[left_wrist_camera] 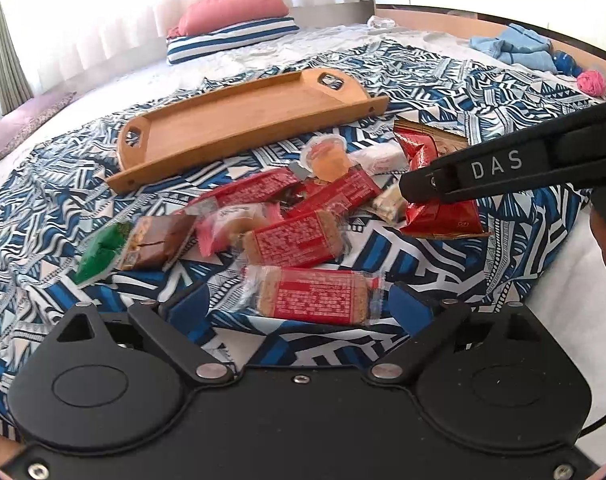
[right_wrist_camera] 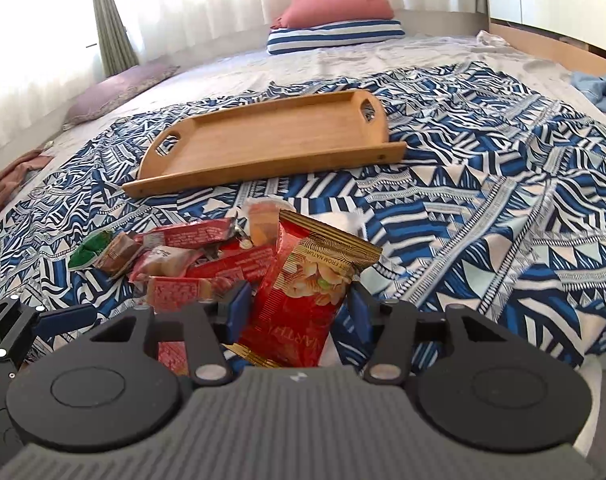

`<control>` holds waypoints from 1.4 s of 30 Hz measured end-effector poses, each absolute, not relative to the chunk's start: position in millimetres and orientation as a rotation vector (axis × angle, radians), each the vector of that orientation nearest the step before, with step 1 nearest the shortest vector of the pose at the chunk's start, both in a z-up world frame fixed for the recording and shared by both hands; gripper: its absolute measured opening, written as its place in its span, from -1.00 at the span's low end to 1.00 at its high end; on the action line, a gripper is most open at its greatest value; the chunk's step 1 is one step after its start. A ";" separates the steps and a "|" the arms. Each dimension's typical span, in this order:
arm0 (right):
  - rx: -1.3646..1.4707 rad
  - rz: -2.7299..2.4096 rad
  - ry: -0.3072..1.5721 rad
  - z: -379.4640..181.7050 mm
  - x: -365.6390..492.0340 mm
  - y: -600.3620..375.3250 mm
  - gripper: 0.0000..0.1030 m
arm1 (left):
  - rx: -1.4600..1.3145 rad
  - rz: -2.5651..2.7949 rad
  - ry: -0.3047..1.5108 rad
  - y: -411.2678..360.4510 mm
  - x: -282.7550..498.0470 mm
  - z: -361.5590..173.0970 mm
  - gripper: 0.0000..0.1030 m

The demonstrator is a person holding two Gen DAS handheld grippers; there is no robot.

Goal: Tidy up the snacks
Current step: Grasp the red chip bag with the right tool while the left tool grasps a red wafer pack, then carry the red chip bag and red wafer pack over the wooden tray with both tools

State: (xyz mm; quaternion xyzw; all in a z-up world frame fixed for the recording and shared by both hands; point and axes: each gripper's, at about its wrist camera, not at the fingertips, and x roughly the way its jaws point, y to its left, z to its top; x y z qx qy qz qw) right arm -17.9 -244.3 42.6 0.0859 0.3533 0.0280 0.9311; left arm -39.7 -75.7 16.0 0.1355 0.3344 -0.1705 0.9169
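A pile of wrapped snacks (left_wrist_camera: 295,216) lies on a blue-and-white patterned cloth. Behind it sits a wooden tray (left_wrist_camera: 239,120), bare inside, also in the right wrist view (right_wrist_camera: 271,140). My left gripper (left_wrist_camera: 299,312) is open, its blue pads either side of a red-labelled biscuit pack (left_wrist_camera: 315,294). My right gripper (right_wrist_camera: 299,312) has its pads on both sides of a red nut packet (right_wrist_camera: 311,280); in the left wrist view its finger (left_wrist_camera: 503,176) lies over that packet (left_wrist_camera: 443,216). Whether the pads press it I cannot tell.
The bed carries a pink pillow on a striped one (left_wrist_camera: 231,24) at the back, blue clothes (left_wrist_camera: 519,48) and a pink yarn ball (left_wrist_camera: 591,82) at the right, and a mauve cushion (right_wrist_camera: 119,88) at the left by the curtain.
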 end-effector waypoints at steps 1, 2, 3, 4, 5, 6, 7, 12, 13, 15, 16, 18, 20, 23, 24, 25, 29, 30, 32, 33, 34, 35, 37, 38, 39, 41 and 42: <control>0.176 0.056 0.724 41.4 -19.4 -244.4 0.09 | 0.280 -0.353 0.694 -76.6 -38.2 13.6 0.87; 0.174 0.057 0.724 40.4 -20.4 -243.8 0.09 | 0.286 -0.350 0.701 -78.1 -36.7 10.9 0.87; 0.170 0.057 0.724 39.4 -21.4 -243.5 0.09 | 0.292 -0.341 0.707 -78.7 -35.8 8.4 0.87; 0.167 0.055 0.724 38.7 -22.3 -242.9 0.09 | 0.297 -0.330 0.712 -78.9 -33.6 5.9 0.87; 0.164 0.054 0.724 38.3 -22.7 -242.2 0.09 | 0.301 -0.316 0.714 -79.1 -31.8 3.7 0.87; 0.162 0.053 0.724 37.9 -22.8 -241.7 0.09 | 0.299 -0.312 0.715 -78.6 -30.5 2.6 0.90; 0.163 0.053 0.724 37.6 -23.2 -241.5 0.09 | 0.288 -0.313 0.715 -77.3 -29.2 2.1 0.91; 0.166 0.056 0.730 35.5 -23.4 -241.5 0.09 | 0.248 -0.333 0.743 -73.1 -19.1 -0.4 0.91; 0.166 0.055 0.732 34.7 -23.4 -241.2 0.09 | 0.231 -0.337 0.753 -71.0 -16.7 -1.0 0.91; 0.167 0.056 0.735 33.6 -23.4 -240.5 0.09 | 0.197 -0.344 0.770 -66.9 -13.3 -1.1 0.90; 0.167 0.057 0.737 33.2 -23.2 -240.2 0.09 | 0.185 -0.346 0.776 -65.2 -12.3 -1.0 0.88; 0.168 0.058 0.739 32.3 -23.2 -239.7 0.09 | 0.179 -0.343 0.775 -64.4 -12.3 0.2 0.84; 0.168 0.057 0.742 31.1 -23.1 -239.0 0.09 | 0.190 -0.343 0.773 -65.1 -13.6 0.8 0.80; 0.173 0.054 0.744 29.8 -23.0 -239.1 0.09 | 0.209 -0.349 0.763 -69.1 -16.6 3.0 0.71; 0.176 0.053 0.743 29.5 -23.0 -239.6 0.09 | 0.216 -0.355 0.760 -70.2 -17.2 3.4 0.68; 0.179 0.052 0.743 29.3 -23.2 -239.8 0.09 | 0.223 -0.360 0.758 -70.9 -17.2 3.4 0.66; 0.182 0.050 0.744 28.9 -23.9 -240.1 0.10 | 0.228 -0.378 0.760 -73.7 -18.4 5.7 0.46; 0.184 0.049 0.744 28.7 -24.1 -240.3 0.10 | 0.228 -0.379 0.762 -74.4 -19.1 6.6 0.41; 0.188 0.048 0.744 28.5 -24.2 -240.7 0.10 | 0.224 -0.381 0.763 -73.9 -20.4 8.8 0.30; 0.189 0.047 0.744 28.6 -23.9 -240.8 0.10 | 0.218 -0.377 0.765 -73.6 -21.3 9.4 0.30; 0.190 0.047 0.744 28.5 -24.0 -240.8 0.10 | 0.215 -0.376 0.766 -73.1 -22.0 9.7 0.29; 0.190 0.047 0.744 28.4 -24.0 -241.1 0.10 | 0.214 -0.375 0.767 -73.3 -21.7 9.6 0.30; 0.189 0.047 0.744 28.3 -24.0 -241.1 0.10 | 0.219 -0.376 0.765 -73.2 -20.6 7.2 0.44; 0.189 0.048 0.745 28.1 -23.8 -241.0 0.10 | 0.220 -0.367 0.759 -73.0 -19.3 6.1 0.49; 0.189 0.048 0.745 28.1 -23.8 -240.9 0.10 | 0.219 -0.363 0.759 -72.9 -17.4 5.2 0.54; 0.189 0.048 0.745 28.0 -23.8 -240.8 0.10 | 0.202 -0.358 0.769 -72.6 -12.9 4.2 0.61; 0.189 0.049 0.746 27.9 -23.9 -240.7 0.10 | 0.188 -0.357 0.776 -72.0 -10.0 4.0 0.63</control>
